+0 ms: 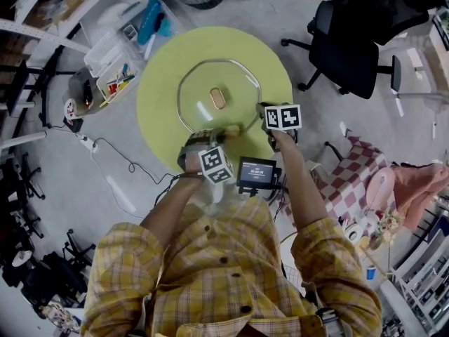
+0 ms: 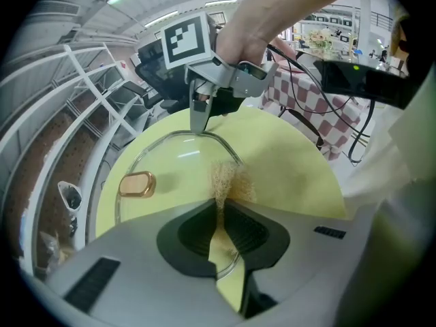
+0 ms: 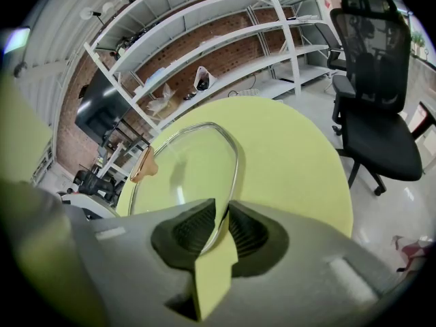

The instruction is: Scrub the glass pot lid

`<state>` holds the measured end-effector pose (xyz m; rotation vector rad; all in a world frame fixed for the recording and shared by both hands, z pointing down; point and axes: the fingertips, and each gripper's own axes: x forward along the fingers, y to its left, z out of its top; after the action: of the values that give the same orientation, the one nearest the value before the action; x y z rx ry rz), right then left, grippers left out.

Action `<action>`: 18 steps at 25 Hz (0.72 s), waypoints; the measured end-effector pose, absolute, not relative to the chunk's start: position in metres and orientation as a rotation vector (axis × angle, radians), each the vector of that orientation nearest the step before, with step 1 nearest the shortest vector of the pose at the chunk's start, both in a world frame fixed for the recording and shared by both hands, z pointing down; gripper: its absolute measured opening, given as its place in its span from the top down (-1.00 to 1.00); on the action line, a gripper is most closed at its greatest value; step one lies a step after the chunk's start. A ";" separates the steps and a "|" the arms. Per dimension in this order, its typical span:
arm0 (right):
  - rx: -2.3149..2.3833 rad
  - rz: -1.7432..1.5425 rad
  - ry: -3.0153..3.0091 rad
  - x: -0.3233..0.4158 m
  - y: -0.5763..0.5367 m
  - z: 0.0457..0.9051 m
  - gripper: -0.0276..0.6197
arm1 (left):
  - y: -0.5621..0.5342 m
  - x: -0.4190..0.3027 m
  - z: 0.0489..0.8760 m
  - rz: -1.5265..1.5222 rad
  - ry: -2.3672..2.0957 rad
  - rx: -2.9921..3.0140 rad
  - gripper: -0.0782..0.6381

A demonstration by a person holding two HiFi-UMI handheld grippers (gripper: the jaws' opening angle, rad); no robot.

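Observation:
The glass pot lid (image 1: 203,83) with a copper knob (image 1: 218,97) lies on the round yellow-green table (image 1: 158,111). My left gripper (image 1: 226,133) is at the lid's near edge, shut on a tan fibrous scrubber (image 2: 226,181) that rests against the metal rim. My right gripper (image 1: 262,110) is at the lid's right edge. Its jaws are shut on the rim of the lid (image 3: 184,172), as the right gripper view (image 3: 223,220) shows. In the left gripper view the right gripper (image 2: 199,125) pinches the far rim beyond the left gripper (image 2: 222,213).
A clear bin of tools (image 1: 116,55) stands left of the table. A black office chair (image 1: 351,41) is at the right, a checked cloth (image 1: 354,177) nearer me. A small screen (image 1: 256,173) hangs at my chest. Metal shelves (image 3: 204,39) line the brick wall.

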<state>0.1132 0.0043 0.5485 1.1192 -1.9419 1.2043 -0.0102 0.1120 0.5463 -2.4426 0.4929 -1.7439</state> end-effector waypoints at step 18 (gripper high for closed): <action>1.111 1.192 -1.932 0.113 0.006 0.548 0.73 | 0.057 -0.051 0.534 -1.769 0.645 -2.410 0.67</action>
<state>0.1125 0.0056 0.5476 1.1106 -1.9323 1.1924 -0.0509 0.0567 0.5343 -2.4097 0.6447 -1.7688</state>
